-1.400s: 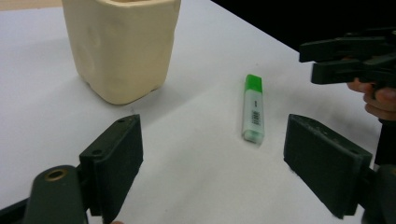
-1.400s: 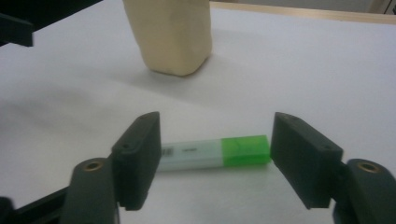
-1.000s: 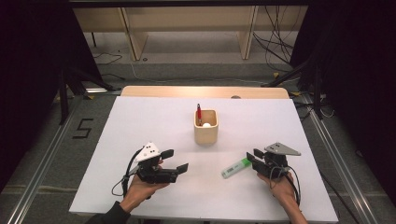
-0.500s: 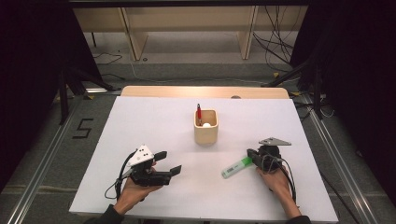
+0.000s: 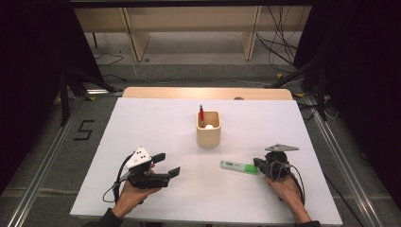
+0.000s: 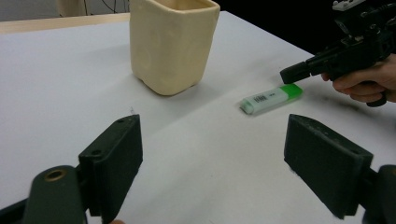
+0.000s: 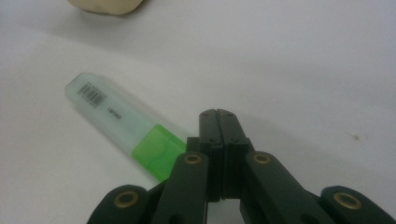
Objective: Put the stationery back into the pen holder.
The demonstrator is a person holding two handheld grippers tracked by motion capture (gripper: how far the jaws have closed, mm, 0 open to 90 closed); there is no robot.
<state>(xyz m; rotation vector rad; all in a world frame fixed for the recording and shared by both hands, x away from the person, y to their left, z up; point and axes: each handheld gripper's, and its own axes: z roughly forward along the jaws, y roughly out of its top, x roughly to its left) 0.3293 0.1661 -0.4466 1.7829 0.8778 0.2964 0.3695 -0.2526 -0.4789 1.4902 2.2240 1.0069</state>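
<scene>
- The worktop (image 5: 156,127) is white and flat, with a wooden edge along its far side; a cream-coloured cup (image 5: 208,128) stands upright near its middle; a red pen (image 5: 201,115) stands in the cup at its far-left corner, and something small and white lies inside, too small to tell what.
- A highlighter (image 5: 239,166) with a pale translucent body and a green end lies flat on the worktop, nearer the person than the cup and to its right; its green end points toward the right hand-held gripper, and a barcode label shows on the pale half in the right gripper view (image 7: 122,126).
- The right hand-held gripper (image 5: 259,163) rests low at the right of the worktop, held in the person's right hand (image 5: 283,187); its jaws are pressed together with nothing between them; in the right gripper view (image 7: 217,115) their tips lie just beside the green end; whether they touch it cannot be told.
- The left hand-held gripper (image 5: 166,163) is held in the left hand (image 5: 135,194) at the worktop's near-left; its jaws stand wide apart and empty; the left gripper view (image 6: 212,154) looks between them toward the cup (image 6: 171,44) and the highlighter (image 6: 271,98).
</scene>
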